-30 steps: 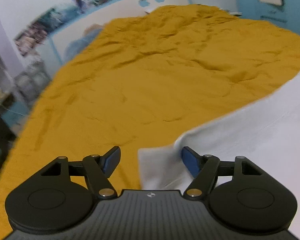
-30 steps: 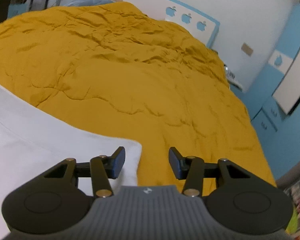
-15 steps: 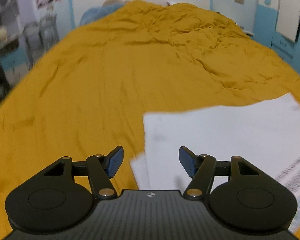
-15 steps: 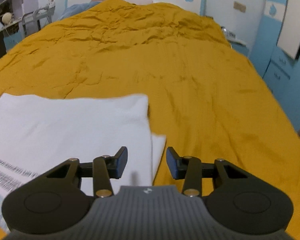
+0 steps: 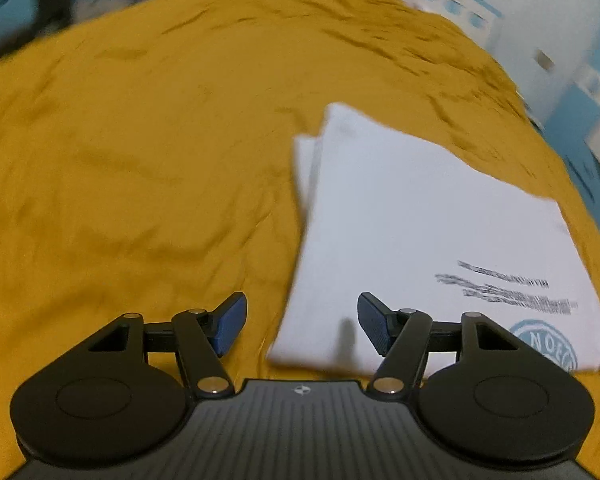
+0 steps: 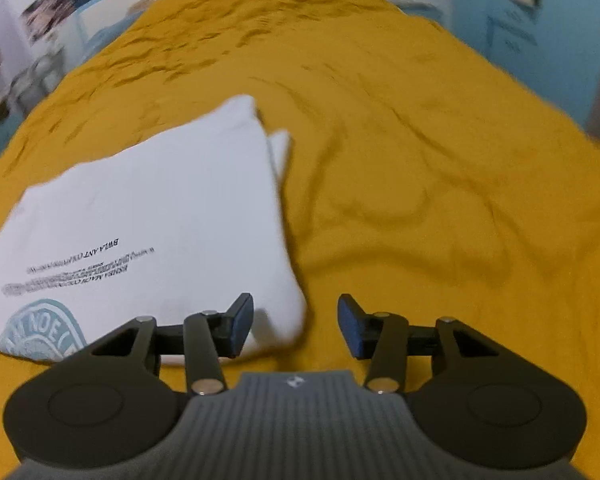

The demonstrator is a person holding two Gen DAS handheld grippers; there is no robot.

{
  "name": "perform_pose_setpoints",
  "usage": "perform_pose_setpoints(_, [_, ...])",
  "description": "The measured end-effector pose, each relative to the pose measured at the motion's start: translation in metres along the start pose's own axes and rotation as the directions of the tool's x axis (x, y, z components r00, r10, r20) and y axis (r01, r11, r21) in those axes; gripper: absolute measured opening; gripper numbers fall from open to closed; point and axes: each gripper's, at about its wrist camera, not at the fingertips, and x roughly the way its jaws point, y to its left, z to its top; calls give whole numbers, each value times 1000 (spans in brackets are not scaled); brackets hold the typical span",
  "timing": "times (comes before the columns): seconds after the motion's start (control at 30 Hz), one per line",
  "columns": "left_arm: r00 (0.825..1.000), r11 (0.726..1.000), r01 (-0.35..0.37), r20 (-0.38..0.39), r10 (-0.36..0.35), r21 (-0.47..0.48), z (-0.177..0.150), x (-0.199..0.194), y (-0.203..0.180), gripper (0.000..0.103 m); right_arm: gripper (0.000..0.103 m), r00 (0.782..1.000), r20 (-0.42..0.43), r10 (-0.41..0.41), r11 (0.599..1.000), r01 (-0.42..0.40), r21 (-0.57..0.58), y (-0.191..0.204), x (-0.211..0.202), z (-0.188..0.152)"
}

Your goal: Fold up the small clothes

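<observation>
The left claw (image 5: 300, 322) stands released, its blue-padded fingers (image 5: 230, 322) spread apart with nothing pressed between them. Seen from the left wrist, its right-hand finger hangs over the near left corner of a folded white T-shirt (image 5: 420, 232), while the other finger hangs over bare bedding; whether either pad touches the cloth cannot be told.

The right claw (image 6: 296, 326) is also released, and its jaws have just been opening wider. No cloth is between them: the shirt's near right corner (image 6: 284, 320) lies just inside the left-hand finger (image 6: 240, 328), and the gap beyond it shows only bedding.

The white T-shirt (image 6: 172, 208) lies flat on the bed, folded into a roughly rectangular packet. Its upper face carries several lines of dark printed lettering (image 6: 76, 264) and, nearer the claws, a pale blue round emblem (image 6: 40, 332) with letters in it. At the far corner of the packet a lower layer of white fabric (image 5: 306, 160) pokes out a little past the top layer's edge.

The shirt rests on a mustard-yellow bedspread (image 5: 140, 140), creased and rumpled, that fills most of both views. Past the far end of the bed stands a white headboard with a blue trim (image 5: 456, 4), blurred. Blue cupboards (image 6: 512, 36) stand to one side, and pictures hang on the wall (image 6: 48, 12) at the other. Both views are smeared by blur, so finer detail of the room cannot be read.
</observation>
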Motion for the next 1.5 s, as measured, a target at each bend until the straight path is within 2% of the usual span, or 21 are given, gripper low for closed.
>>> perform_pose_setpoints(0.07, [1000, 997, 13, -8, -14, -70, -9, 4, 8, 75, 45, 1000, -10, 26, 994, -25, 103, -13, -1, -11])
perform_pose_setpoints(0.13, [1000, 993, 21, -16, -23, -120, -13, 11, 12, 65, 44, 997, -4, 73, 981, -71, 183, -21, 0, -19])
perform_pose_setpoints(0.17, [999, 991, 24, -19, -27, -134, -15, 14, 14, 57, 40, 996, 1, 90, 973, -88, 213, -22, 2, -21])
perform_pose_setpoints(0.2, [1000, 990, 21, -17, -23, -142, -16, 16, 14, 48, 35, 995, 4, 98, 968, -97, 233, -22, 3, -21])
perform_pose_setpoints(0.27, [1000, 991, -13, -16, 11, -131, -18, 19, 8, 36, 12, 994, 5, 106, 961, -104, 256, -20, 7, -23])
perform_pose_setpoints(0.3, [999, 993, -32, -16, 31, -113, -17, 20, 4, 27, 6, 995, 3, 104, 959, -101, 266, -18, 9, -25])
perform_pose_setpoints(0.37, [997, 995, -73, -30, 71, -68, -15, 22, -4, 23, 0, 998, -5, 70, 962, -66, 264, -13, 12, -29])
perform_pose_setpoints(0.57, [986, 986, -155, -55, 158, 57, -23, 36, -19, 22, 0, 999, -40, -15, 986, 21, 165, -4, 26, -33])
perform_pose_setpoints(0.83, [982, 981, -172, -65, 178, 87, -22, 40, -19, 24, 0, 998, -54, -28, 994, 34, 108, -5, 31, -37])
perform_pose_setpoints(1.03, [972, 964, -216, -63, 228, 156, -31, 23, -27, 22, 0, 994, -67, -83, 996, 85, 31, 1, 26, -31])
perform_pose_setpoints(1.17, [963, 947, -260, -19, 268, 188, -29, 9, -32, 22, 0, 992, -46, -120, 992, 119, -32, 3, 15, -26])
perform_pose_setpoints(1.27, [969, 952, -247, 31, 245, 182, -21, -4, -39, 22, 0, 992, -12, -129, 990, 128, -66, 4, 2, -21])
perform_pose_setpoints(1.43, [984, 966, -161, 103, 143, 203, 3, -10, -69, 22, 2, 994, 62, -89, 991, 95, -93, 6, -16, 0])
perform_pose_setpoints(1.5, [987, 962, -138, 118, 112, 237, 8, -5, -84, 22, 12, 995, 77, -57, 994, 64, -94, 9, -17, 9])
